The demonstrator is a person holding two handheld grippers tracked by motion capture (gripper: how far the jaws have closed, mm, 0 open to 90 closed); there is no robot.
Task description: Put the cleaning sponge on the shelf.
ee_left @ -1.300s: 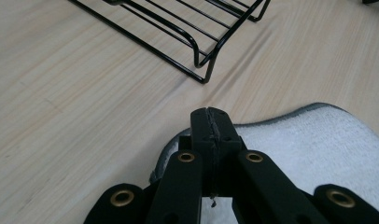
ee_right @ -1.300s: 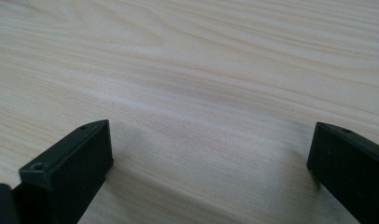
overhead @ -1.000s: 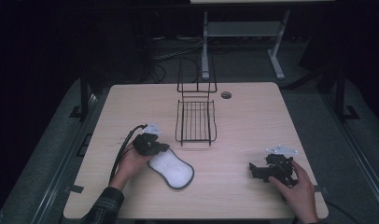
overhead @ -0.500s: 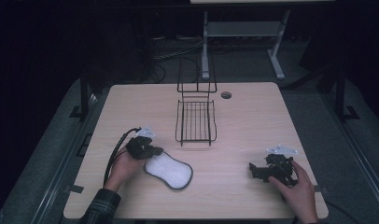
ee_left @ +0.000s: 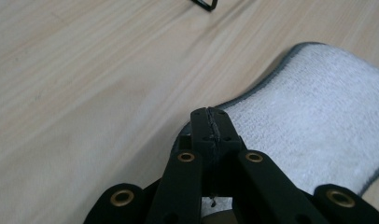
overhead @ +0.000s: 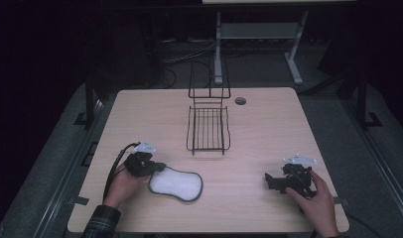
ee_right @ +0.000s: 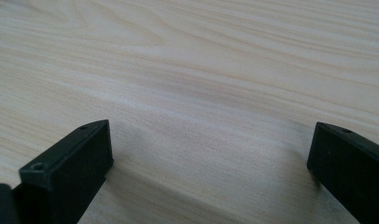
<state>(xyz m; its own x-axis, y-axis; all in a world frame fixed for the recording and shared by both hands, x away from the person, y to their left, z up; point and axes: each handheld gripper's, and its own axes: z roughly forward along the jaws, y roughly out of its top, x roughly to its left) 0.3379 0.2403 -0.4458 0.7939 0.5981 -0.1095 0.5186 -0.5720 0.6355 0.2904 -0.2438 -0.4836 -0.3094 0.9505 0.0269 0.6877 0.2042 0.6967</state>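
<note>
The left gripper [ee_left: 211, 122] is clenched on the near-left edge of the white pad [ee_left: 318, 126] — flat on the table [overhead: 269, 124].

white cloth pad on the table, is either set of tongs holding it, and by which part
The left tongs pinch the white cloth pad at its grey-trimmed edge. The right tongs stand open, holding nothing.
</note>
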